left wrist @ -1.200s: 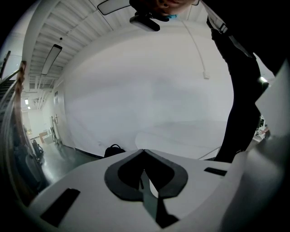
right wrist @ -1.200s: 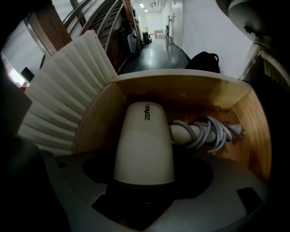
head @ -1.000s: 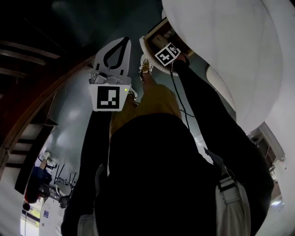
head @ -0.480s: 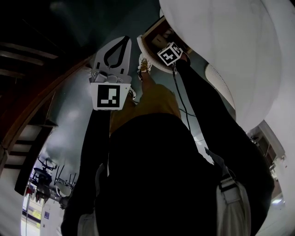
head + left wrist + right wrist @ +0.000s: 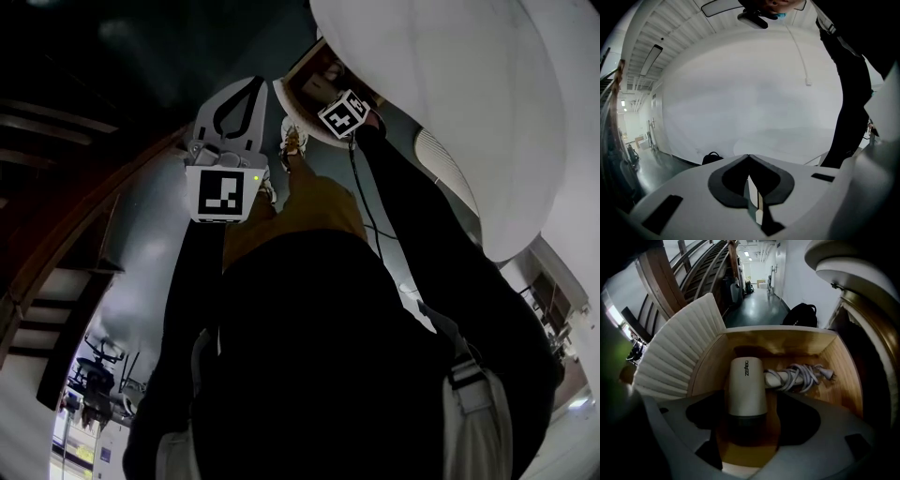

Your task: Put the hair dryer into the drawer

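While the head view is showing the left gripper [image 5: 246,94] hanging idle, the right gripper [image 5: 339,111] is reaching into the drawer [image 5: 302,82]. The left gripper view is showing jaws pressed together, empty. In the right gripper view, the jaws are standing apart around the hair dryer [image 5: 746,385], which is lying inside the drawer beside its cord [image 5: 801,376]. Placing looks done, so backing out and shutting the drawer is probably next.

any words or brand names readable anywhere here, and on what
"ZEABO": on the pale body of the hair dryer, printed lengthwise, in the right gripper view; the small print leaves the letters a little unsure.
Marker cubes: black-and-white square patterns only, no letters or numbers.
Nothing else in any view can be read.
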A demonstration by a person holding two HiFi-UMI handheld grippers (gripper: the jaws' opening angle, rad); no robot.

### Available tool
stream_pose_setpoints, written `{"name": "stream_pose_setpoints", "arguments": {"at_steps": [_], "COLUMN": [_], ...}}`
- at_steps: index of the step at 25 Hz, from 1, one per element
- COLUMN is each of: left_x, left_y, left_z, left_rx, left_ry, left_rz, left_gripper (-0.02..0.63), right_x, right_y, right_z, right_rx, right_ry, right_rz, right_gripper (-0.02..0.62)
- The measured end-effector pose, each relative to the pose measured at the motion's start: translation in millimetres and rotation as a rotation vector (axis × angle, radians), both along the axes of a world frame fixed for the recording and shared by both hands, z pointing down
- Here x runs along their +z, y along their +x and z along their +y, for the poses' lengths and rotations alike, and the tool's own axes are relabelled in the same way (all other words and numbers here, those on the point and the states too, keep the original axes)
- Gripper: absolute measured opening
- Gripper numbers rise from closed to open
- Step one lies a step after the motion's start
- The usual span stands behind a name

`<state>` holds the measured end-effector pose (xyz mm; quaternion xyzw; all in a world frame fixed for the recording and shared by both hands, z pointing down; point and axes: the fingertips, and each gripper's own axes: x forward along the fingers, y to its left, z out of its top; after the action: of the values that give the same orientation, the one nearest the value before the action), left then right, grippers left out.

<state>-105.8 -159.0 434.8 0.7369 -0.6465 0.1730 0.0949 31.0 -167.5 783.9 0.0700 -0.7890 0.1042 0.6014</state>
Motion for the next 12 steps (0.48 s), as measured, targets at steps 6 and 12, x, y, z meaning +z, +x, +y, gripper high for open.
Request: {"name": "stream_pose_setpoints", "arguments": {"at_steps": [6,12], "left_x": [-17.9,-39.1], "left_y": [-6.3,-7.2], "left_z": [0.4,7.1], "left_rx": [0.022,0.090], "left_ry": [0.046,0.077], "left_rz": [0.004,-0.017], "left_gripper": [0.012,0.012], "right_x": [-21.1,-62.0], "right_y": [9.3,2.6], "right_z": [-4.8,-4.0], "right_rx": [0.067,0.181], "right_ry": [0.041,0.089], "right_rz": [-0.023,-0.101], "right_gripper": [0.351,0.351]}}
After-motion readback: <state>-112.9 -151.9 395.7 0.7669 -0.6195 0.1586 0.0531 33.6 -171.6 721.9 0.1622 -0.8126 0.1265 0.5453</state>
